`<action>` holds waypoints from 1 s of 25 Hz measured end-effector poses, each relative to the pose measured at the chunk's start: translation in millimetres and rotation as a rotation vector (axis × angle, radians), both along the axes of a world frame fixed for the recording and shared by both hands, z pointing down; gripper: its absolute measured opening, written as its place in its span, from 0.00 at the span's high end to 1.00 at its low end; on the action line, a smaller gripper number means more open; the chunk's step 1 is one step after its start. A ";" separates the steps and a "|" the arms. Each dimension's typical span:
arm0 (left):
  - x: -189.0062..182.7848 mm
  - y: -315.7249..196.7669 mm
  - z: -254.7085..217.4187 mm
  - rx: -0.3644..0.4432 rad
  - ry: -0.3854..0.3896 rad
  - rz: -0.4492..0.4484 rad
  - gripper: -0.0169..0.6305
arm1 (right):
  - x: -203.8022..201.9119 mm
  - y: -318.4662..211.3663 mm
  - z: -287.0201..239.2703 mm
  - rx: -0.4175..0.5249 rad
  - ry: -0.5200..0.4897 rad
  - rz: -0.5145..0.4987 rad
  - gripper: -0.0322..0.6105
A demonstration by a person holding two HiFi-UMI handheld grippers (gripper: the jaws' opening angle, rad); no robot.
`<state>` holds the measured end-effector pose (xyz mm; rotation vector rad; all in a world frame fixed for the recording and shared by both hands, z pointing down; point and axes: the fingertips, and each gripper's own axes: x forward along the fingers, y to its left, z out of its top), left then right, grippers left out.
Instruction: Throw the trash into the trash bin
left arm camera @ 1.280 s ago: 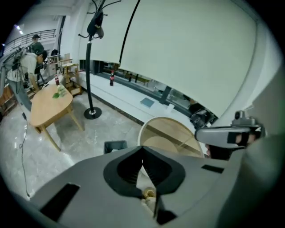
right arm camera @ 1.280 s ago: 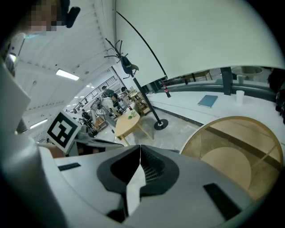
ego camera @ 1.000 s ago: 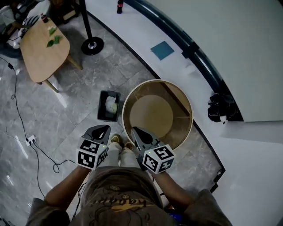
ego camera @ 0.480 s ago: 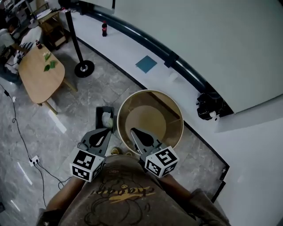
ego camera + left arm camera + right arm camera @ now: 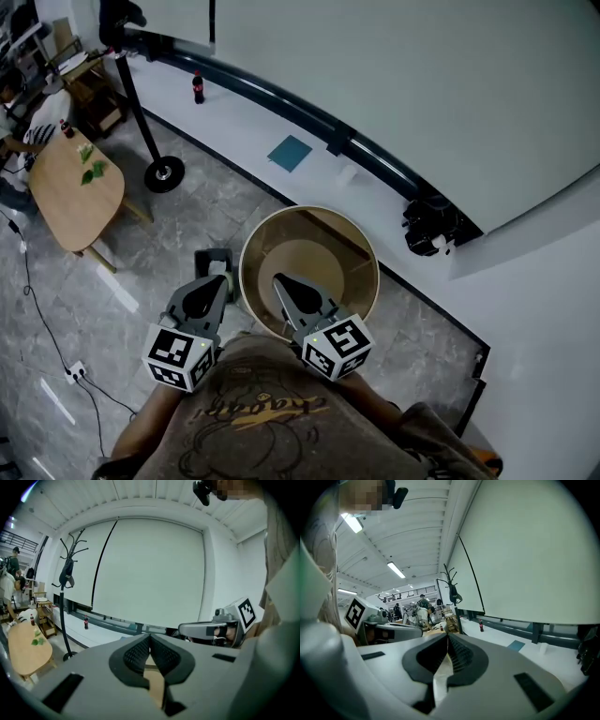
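Observation:
A small black rectangular trash bin (image 5: 215,257) stands on the grey floor, left of a big round wooden tub (image 5: 361,246). Only the bin's far edge shows past my left gripper (image 5: 215,282), so its contents are hidden. That gripper is shut and empty, its pads meeting in the left gripper view (image 5: 150,638). My right gripper (image 5: 279,280) hovers over the tub's near rim, also shut with nothing in it, and its jaws touch in the right gripper view (image 5: 447,638). Both point almost level toward the wall. No loose trash is visible.
A wooden coffee table (image 5: 70,192) with green scraps stands at the far left. A coat stand's round base (image 5: 163,173) is beside it. A cola bottle (image 5: 198,86) and a black device (image 5: 427,228) rest on the white ledge. A cable and socket (image 5: 75,372) lie on the floor at left.
Both grippers have risen and tipped up from pointing downward to nearly level. The black bin with white trash inside, plain before, is now mostly covered by the left gripper.

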<state>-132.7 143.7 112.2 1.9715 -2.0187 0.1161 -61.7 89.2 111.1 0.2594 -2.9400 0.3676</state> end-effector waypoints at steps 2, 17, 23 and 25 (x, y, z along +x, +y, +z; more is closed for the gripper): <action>-0.4 -1.5 -0.8 0.004 0.002 -0.009 0.94 | 0.2 -1.4 -2.2 -0.002 -0.005 0.002 0.92; -0.7 9.2 12.2 -0.018 0.047 -0.071 0.94 | 5.2 6.2 -7.8 0.000 -0.036 -0.011 0.92; 2.4 15.5 18.5 -0.042 0.068 -0.060 0.94 | 1.9 13.1 -8.5 -0.002 -0.025 -0.022 0.92; 2.8 16.4 19.9 -0.045 0.070 -0.062 0.94 | 1.6 13.3 -7.8 -0.003 -0.023 -0.027 0.92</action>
